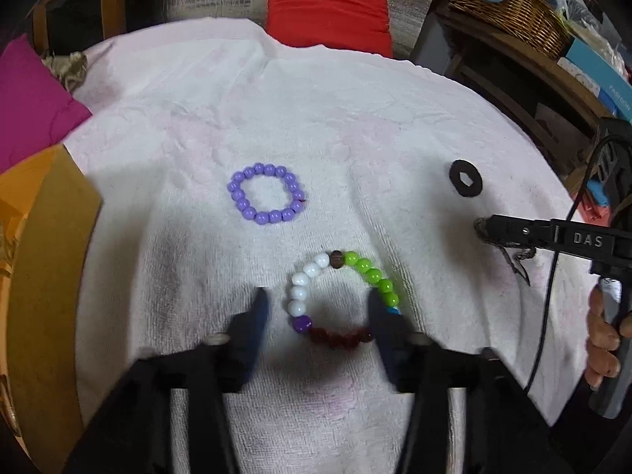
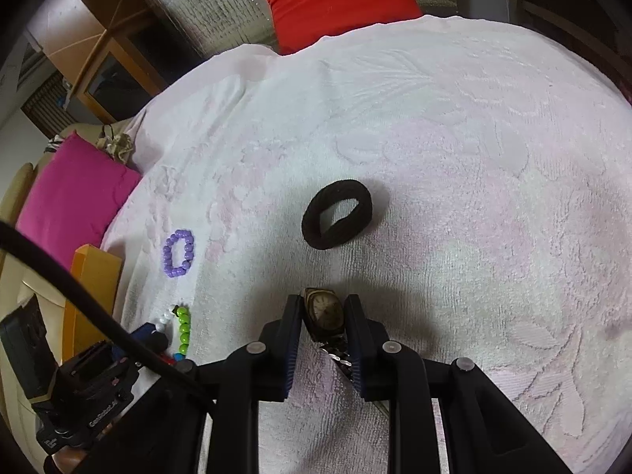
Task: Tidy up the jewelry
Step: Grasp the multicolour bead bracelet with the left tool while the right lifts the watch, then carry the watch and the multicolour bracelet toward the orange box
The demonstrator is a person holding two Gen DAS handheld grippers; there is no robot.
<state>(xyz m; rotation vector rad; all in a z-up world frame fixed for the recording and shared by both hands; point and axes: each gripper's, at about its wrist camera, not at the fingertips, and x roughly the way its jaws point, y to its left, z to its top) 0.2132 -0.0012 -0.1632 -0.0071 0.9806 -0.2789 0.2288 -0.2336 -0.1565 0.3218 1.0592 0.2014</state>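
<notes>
A multicoloured bead bracelet [image 1: 316, 272] lies on the white towel [image 1: 316, 118]. My left gripper [image 1: 318, 304] is open, its fingers on either side of the bracelet, the right finger over its green and blue beads. A purple bead bracelet [image 1: 265, 193] lies further back; it also shows in the right wrist view [image 2: 178, 252]. My right gripper [image 2: 324, 306] is shut on a wristwatch [image 2: 326, 310] with a metal band, just above the towel [image 2: 434, 158]. A black hair tie [image 2: 336, 214] lies ahead of it; it also shows in the left wrist view [image 1: 466, 177].
An orange box [image 1: 47, 256] stands at the towel's left edge. A magenta cushion [image 1: 31, 106] and a red cushion [image 1: 328, 8] lie beyond the towel. A wicker basket [image 1: 509, 4] sits on a shelf at back right.
</notes>
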